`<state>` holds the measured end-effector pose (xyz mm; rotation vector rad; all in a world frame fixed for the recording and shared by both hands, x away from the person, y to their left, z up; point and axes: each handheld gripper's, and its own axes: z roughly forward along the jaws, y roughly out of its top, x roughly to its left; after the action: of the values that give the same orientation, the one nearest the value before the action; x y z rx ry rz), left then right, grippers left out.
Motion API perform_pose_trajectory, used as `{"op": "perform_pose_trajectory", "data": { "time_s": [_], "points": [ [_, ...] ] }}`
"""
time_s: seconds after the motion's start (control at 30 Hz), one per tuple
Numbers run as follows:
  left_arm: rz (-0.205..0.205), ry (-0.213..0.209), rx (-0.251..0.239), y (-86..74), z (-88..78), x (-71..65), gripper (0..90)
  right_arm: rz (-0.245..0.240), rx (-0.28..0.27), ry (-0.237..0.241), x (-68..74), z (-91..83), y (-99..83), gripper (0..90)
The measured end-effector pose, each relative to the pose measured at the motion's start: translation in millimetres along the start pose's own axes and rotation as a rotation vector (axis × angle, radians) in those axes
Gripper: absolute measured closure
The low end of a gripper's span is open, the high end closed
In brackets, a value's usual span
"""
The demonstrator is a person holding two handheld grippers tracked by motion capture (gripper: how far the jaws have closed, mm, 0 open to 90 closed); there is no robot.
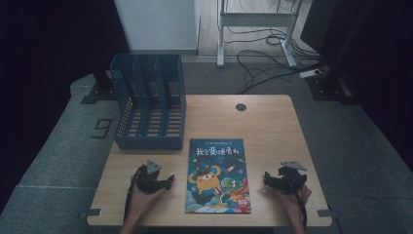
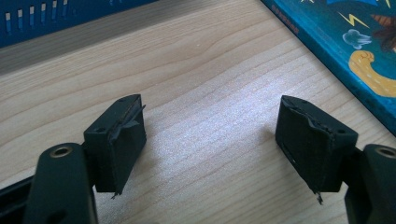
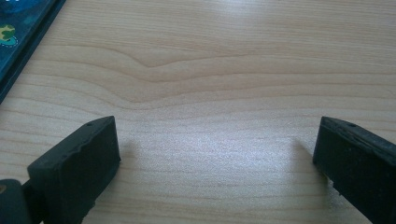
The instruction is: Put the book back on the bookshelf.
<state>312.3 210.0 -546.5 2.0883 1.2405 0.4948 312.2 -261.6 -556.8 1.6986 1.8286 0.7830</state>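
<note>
Wooden tabletop (image 1: 272, 126) carries the book (image 1: 218, 176) flat between left gripper (image 1: 168, 182) and right gripper (image 1: 266, 177), both jaws wide open and empty; approach stage, next likely closing on a book edge for the file rack (image 1: 148, 108)

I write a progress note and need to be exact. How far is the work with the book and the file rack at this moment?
Nothing looks done yet: the picture book lies flat and closed on the table, and the blue file rack shows no book in its slots. In hand: the left gripper and right gripper rest open on either side of the book, touching nothing. Gripping and moving the book probably all remain.
</note>
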Motion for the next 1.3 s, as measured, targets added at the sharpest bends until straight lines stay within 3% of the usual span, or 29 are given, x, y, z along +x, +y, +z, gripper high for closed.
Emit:
{"op": "perform_pose_trajectory", "data": {
  "time_s": [0.57,0.7,0.9,1.07,1.1,1.3],
  "points": [
    [-0.005,0.004,0.004,0.8,0.9,-1.7,21.0,0.012,0.001,-0.016,2.3,-1.6,-0.3,2.8],
    [-0.007,-0.002,0.005,1.0,1.4,-2.1,19.9,0.019,-0.001,-0.008,5.9,-3.3,0.9,6.3],
    [-0.008,0.010,0.010,1.8,2.3,-4.2,17.6,0.038,-0.051,0.031,12.6,-7.3,5.7,9.1],
    [-0.013,0.011,0.009,2.7,3.0,-4.9,17.8,-0.010,-0.064,0.055,32.4,-6.8,14.4,9.1],
    [-0.015,0.011,0.008,2.7,3.0,-4.8,18.1,-0.027,-0.071,0.073,43.0,-5.6,19.0,9.1],
    [-0.024,-0.001,-0.004,6.4,4.8,-5.5,19.7,-0.051,-0.080,0.098,61.0,-4.6,26.2,10.1]
  ]
}}
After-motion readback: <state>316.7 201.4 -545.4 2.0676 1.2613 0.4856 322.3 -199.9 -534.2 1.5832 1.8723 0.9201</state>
